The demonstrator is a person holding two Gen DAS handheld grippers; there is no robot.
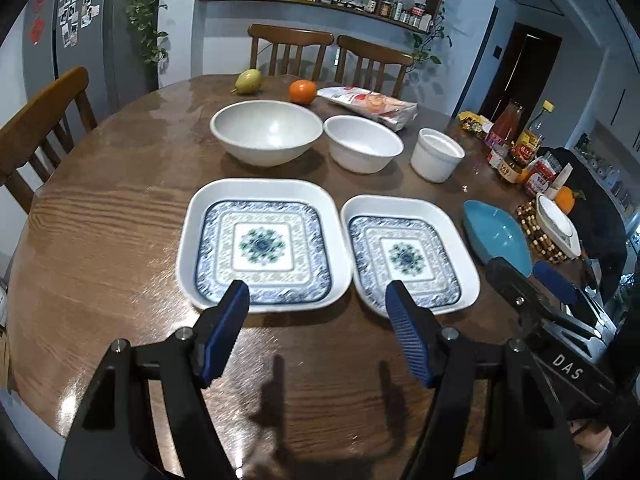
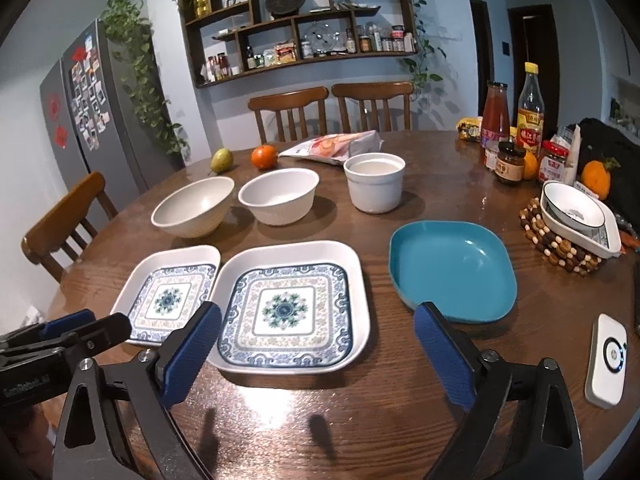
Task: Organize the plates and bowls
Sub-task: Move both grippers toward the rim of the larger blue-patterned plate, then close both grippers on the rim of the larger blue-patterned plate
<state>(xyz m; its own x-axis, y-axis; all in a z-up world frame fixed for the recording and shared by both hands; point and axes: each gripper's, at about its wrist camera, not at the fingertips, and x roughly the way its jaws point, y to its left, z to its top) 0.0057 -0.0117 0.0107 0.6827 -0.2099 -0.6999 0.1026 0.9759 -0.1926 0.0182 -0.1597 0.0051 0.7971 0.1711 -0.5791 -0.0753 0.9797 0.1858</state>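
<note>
A: Are we holding anything?

B: No. Our left hand-held gripper [image 1: 316,296] and right hand-held gripper [image 2: 316,320] are both hanging released, nothing between them.

A: Where are the dishes sitting?

B: On the table [image 1: 100,240]: big plate [image 1: 262,242] touching the small plate [image 1: 408,258], blue plate [image 2: 452,270] apart, bowls [image 1: 266,132] behind, maybe lined up for stacking.

Round wooden table [image 2: 400,420], 3 wooden chairs around it: 2 at the far side [image 2: 332,112], 1 on the left [image 2: 64,224]. Far edge: pear [image 2: 221,160], orange [image 2: 264,156], snack bag [image 2: 332,146]. Right side: sauce bottles and jars [image 2: 516,132], beaded trivet [image 2: 560,240], white device [image 2: 606,360] near the front edge. Background: wall shelf [image 2: 296,20], trailing plant [image 2: 136,68], fridge [image 2: 92,120] covered in photos.
</note>
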